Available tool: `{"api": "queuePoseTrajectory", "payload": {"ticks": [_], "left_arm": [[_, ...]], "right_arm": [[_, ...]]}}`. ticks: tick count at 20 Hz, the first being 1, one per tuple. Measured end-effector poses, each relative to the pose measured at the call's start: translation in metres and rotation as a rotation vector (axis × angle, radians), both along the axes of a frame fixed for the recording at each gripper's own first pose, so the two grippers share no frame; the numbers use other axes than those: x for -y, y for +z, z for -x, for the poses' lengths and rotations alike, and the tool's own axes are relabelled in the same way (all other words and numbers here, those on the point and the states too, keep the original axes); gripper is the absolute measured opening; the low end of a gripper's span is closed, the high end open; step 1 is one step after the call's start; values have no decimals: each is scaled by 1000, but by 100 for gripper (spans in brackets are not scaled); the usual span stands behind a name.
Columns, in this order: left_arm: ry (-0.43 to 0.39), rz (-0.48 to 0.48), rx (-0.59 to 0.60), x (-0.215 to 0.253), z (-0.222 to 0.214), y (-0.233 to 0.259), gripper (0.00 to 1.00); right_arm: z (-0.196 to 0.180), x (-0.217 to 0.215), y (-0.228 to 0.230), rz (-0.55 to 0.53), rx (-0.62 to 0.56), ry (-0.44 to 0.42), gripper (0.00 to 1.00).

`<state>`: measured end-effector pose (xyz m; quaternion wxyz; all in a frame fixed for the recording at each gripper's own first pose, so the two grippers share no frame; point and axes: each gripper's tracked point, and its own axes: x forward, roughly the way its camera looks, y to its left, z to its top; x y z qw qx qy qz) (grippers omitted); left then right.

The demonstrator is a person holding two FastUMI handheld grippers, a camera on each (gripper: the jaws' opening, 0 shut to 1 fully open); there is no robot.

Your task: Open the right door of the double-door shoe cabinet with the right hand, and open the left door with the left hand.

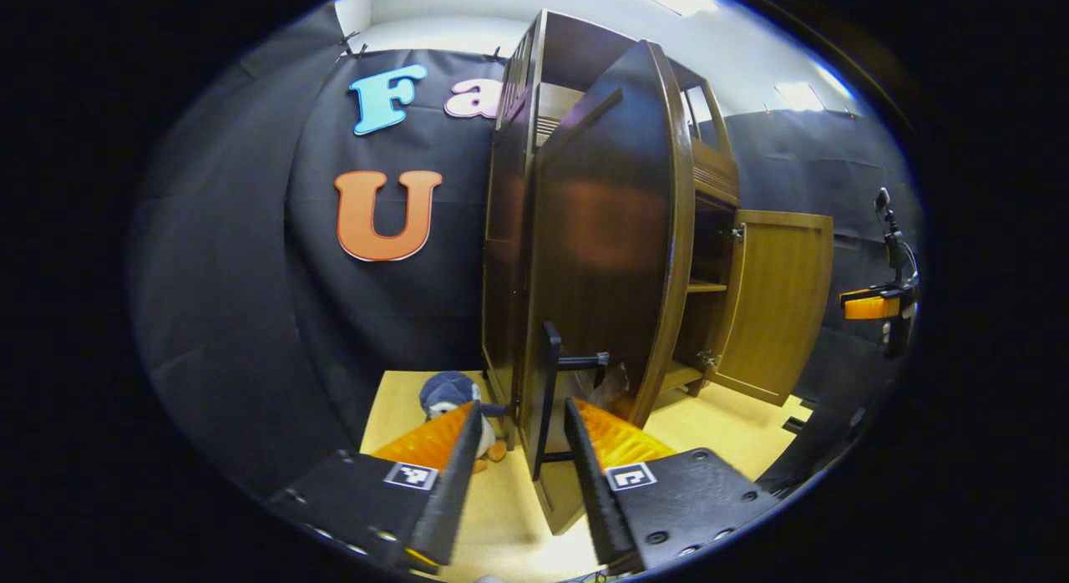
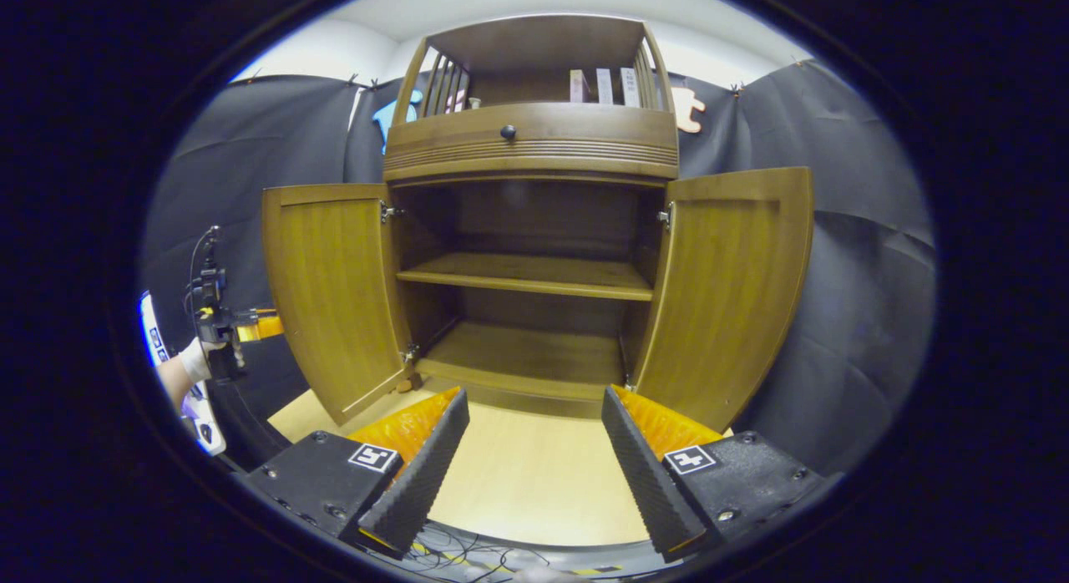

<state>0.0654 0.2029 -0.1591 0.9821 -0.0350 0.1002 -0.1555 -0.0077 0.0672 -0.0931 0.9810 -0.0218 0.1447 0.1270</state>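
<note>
In the right gripper view the brown double-door shoe cabinet (image 2: pixel 534 140) faces me with its left door (image 2: pixel 334 291) and right door (image 2: pixel 727 291) both swung wide, showing bare shelves (image 2: pixel 526 274). My right gripper (image 2: pixel 534 395) is open, back from the cabinet and holding nothing. In the left gripper view I see the left door (image 1: pixel 601 257) from its dark outer side, and its black bar handle (image 1: pixel 547 391) stands in the gap of my open left gripper (image 1: pixel 524 408), with neither finger pressing on it. The right door (image 1: pixel 781 303) hangs open beyond.
A plush toy (image 1: pixel 447 395) lies on the pale floor (image 1: pixel 501 508) by the cabinet's left side. A drawer with a knob (image 2: pixel 507 132) and several books (image 2: pixel 601 86) sit above. The other gripper (image 1: pixel 873 303) is far right; a hand (image 2: pixel 196 362) holds the left one. Cables (image 2: pixel 468 554) lie below.
</note>
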Motion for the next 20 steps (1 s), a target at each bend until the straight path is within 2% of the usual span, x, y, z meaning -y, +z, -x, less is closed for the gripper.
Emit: {"api": "queuePoseTrajectory", "payload": {"ticks": [3, 5, 7, 12, 13, 14, 15, 17, 20], "left_arm": [[60, 1, -5, -12, 8, 5, 91], [100, -23, -8, -23, 15, 5, 100], [158, -45, -23, -36, 23, 7, 97], [430, -77, -19, -56, 61, 35, 95], [480, -95, 9, -53, 68, 48, 84], [527, -96, 8, -47, 75, 59, 95], [562, -81, 17, -44, 84, 71, 95], [614, -56, 18, -23, 96, 93, 95], [611, -78, 71, 26, 104, 131, 94]], "right_arm": [[-4, 0, -1, -1, -4, 11, 100], [-6, 1, -1, -8, -3, 16, 100], [-7, 4, 0, -11, -1, 17, 100], [-20, 21, 3, -36, 10, 0, 100], [-22, 24, 5, -39, 13, -1, 100], [-24, 28, 6, -41, 18, -1, 97], [-27, 32, 9, -41, 25, -7, 97], [-35, 44, 15, -43, 48, -30, 100], [-43, 57, 26, -56, 83, -55, 100]]}}
